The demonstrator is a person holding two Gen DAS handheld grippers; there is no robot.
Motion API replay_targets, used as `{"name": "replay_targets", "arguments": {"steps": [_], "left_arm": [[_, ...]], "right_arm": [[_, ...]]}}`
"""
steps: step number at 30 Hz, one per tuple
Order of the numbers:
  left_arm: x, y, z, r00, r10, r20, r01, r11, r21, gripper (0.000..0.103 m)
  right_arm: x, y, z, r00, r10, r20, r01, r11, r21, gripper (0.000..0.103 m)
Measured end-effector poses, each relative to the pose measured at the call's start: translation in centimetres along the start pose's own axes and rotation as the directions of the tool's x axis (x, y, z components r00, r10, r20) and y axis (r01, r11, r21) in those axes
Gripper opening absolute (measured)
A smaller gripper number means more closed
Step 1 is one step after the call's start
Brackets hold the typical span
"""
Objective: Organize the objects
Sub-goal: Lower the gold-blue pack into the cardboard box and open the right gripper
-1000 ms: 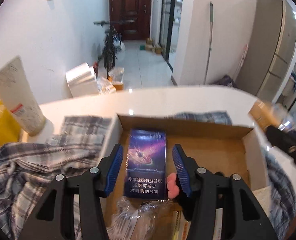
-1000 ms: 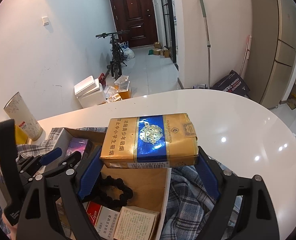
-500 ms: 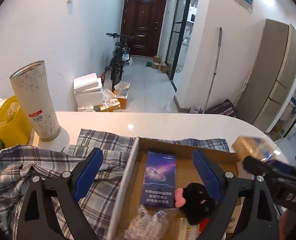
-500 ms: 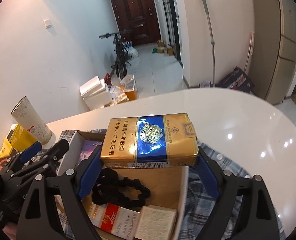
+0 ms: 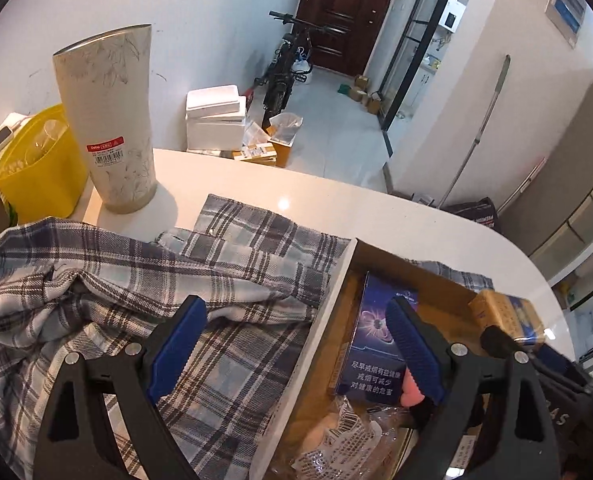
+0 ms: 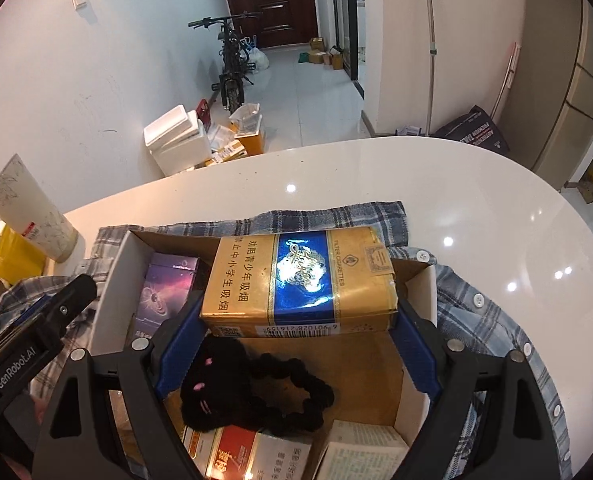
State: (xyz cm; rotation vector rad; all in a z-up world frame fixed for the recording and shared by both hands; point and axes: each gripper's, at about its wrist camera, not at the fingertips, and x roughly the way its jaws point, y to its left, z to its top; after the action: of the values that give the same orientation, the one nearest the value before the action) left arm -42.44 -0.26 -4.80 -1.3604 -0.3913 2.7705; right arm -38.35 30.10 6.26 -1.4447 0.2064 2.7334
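Closest to me, the right gripper [image 6: 296, 334] pinches a gold and blue cigarette pack [image 6: 300, 280] crosswise between its blue pads, holding it above the open cardboard box [image 6: 430, 286]. Under the pack, on the box floor, lies a black fuzzy hair tie [image 6: 256, 388] with small pink marks, and nearer still a red and white pack [image 6: 252, 454] and a pale printed carton [image 6: 360, 456] rest side by side. A purple galaxy-print pack [image 6: 164, 292] lies flat along the box's left wall. The left gripper [image 5: 296, 352] hangs with its jaws spread wide and nothing between them, one finger over the plaid shirt [image 5: 136, 280], the other over the box, straddling its white left wall. A crinkled clear wrapper [image 5: 344, 444] sits in the box's near corner, in the left wrist view. The shirt is spread under and around the box on the white table [image 6: 476, 200]. Further back on the left a tall cream tumbler [image 5: 108, 120] with a red price sticker stands upright just beside a yellow bin [image 5: 40, 168]. Beyond the table edge, white foam boxes [image 5: 216, 120] are stacked on the tiled floor, then a bicycle [image 5: 284, 64] leans near the dark brown door [image 5: 348, 12].
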Motion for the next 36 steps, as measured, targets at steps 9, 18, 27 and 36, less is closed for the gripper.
{"name": "replay_targets", "arguments": {"steps": [9,18,27,36], "left_arm": [[-0.6,-1.2,0.0,1.0,-0.021,0.019,0.02,0.998,0.055,0.093],[-1.0,-1.7,0.0,0.999,-0.023,0.032,0.021,0.997,0.076,0.093],[-4.3,-4.0,-0.1,0.991,-0.069,0.112,0.05,0.986,0.162,0.093],[-10.0,-6.0,-0.1,0.969,-0.185,0.165,0.154,0.971,0.184,0.093]], "right_arm": [[0.3,-0.6,-0.2,1.0,-0.013,0.01,0.013,1.0,0.002,0.088],[0.7,-0.7,-0.2,1.0,0.019,-0.025,-0.019,1.0,-0.002,0.09],[-2.6,-1.7,0.4,0.999,0.006,0.043,-0.005,1.0,-0.006,0.09],[-9.2,-3.2,0.3,0.987,0.023,0.159,-0.018,0.999,-0.031,0.09]]}}
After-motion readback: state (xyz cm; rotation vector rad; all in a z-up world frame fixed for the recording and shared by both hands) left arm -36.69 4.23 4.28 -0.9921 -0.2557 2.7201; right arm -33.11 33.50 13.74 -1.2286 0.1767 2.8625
